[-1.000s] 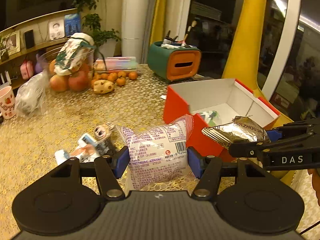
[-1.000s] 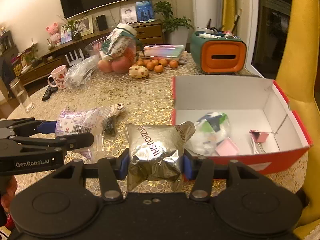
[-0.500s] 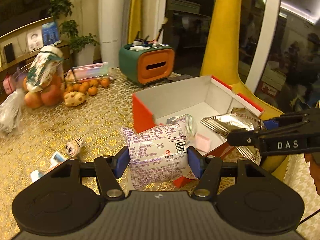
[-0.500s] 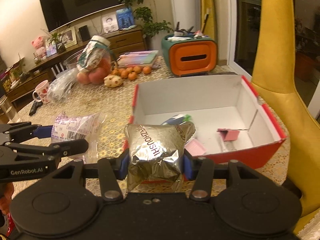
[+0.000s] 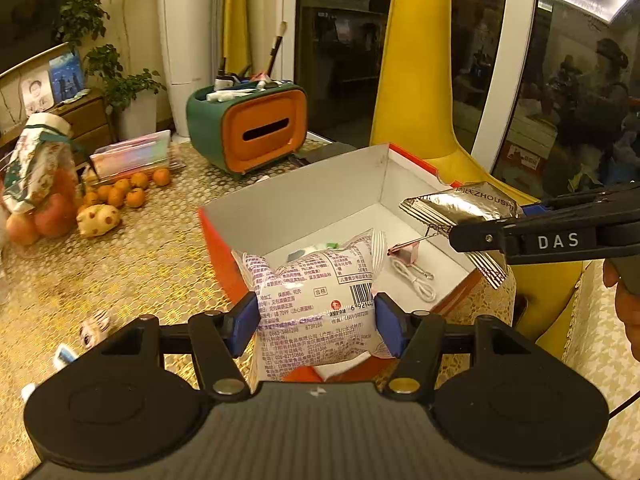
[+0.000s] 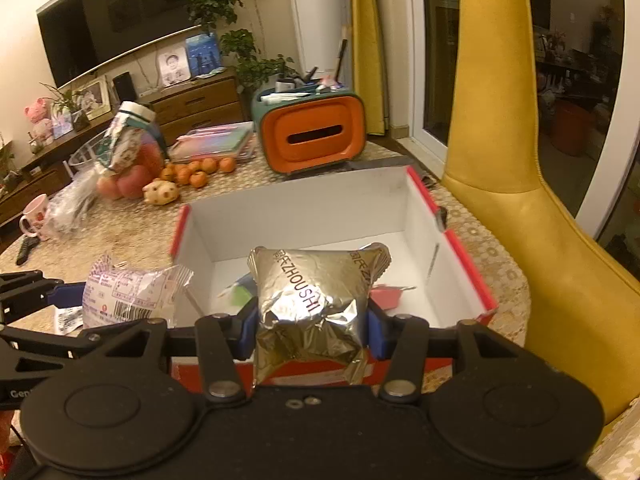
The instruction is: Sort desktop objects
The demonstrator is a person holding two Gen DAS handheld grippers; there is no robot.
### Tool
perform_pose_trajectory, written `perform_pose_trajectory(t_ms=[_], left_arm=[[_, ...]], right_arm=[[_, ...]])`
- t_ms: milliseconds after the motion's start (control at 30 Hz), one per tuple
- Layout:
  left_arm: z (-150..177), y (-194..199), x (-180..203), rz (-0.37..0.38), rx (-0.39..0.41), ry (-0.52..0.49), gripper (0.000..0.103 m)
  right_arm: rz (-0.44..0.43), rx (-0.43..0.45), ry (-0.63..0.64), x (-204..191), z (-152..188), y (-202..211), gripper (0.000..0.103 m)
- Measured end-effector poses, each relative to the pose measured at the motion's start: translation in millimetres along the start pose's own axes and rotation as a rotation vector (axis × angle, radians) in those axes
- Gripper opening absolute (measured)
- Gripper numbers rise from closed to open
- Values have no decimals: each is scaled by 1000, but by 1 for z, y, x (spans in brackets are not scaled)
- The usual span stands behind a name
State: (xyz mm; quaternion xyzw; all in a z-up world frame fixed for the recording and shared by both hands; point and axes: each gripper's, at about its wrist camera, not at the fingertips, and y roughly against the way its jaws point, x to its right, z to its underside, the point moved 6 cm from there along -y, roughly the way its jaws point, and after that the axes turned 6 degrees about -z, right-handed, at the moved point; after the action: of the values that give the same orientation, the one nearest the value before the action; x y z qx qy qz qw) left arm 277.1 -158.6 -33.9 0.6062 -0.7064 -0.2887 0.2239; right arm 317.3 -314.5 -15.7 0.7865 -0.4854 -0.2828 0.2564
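My left gripper (image 5: 316,320) is shut on a white snack packet with purple print (image 5: 316,296) and holds it over the near left corner of the red box with white inside (image 5: 320,196). My right gripper (image 6: 312,326) is shut on a silver foil packet (image 6: 312,300) and holds it above the box's near wall (image 6: 304,216). The foil packet also shows in the left wrist view (image 5: 460,208), and the white packet in the right wrist view (image 6: 128,296). Inside the box lie a pink binder clip (image 5: 406,250), a white cable (image 5: 416,280) and a green-and-white packet (image 5: 308,250).
An orange-and-teal tissue holder (image 5: 256,128) stands behind the box. Small oranges (image 5: 128,192), apples in a bowl (image 5: 44,208) and a stack of clear boxes (image 5: 132,152) lie at the back left. Small items (image 5: 94,324) lie left of the box. A yellow chair (image 6: 540,200) stands at the right.
Both grippers have moved forward and up towards the box with their packets. They now hang over its near side instead of in front of it.
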Motion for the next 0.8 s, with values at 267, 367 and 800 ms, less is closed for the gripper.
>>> perform_pose_trajectory(t_ms=[267, 367, 800], left_arm=[[-20, -33, 25, 0, -11, -56, 61], [-25, -46, 31, 9, -28, -63, 61], [-30, -93, 42, 24, -109, -126, 61]], right_arm=[[24, -14, -40, 33, -15, -26, 51], [35, -22, -32, 39, -19, -38, 51], [50, -95, -16, 52, -30, -90, 51]])
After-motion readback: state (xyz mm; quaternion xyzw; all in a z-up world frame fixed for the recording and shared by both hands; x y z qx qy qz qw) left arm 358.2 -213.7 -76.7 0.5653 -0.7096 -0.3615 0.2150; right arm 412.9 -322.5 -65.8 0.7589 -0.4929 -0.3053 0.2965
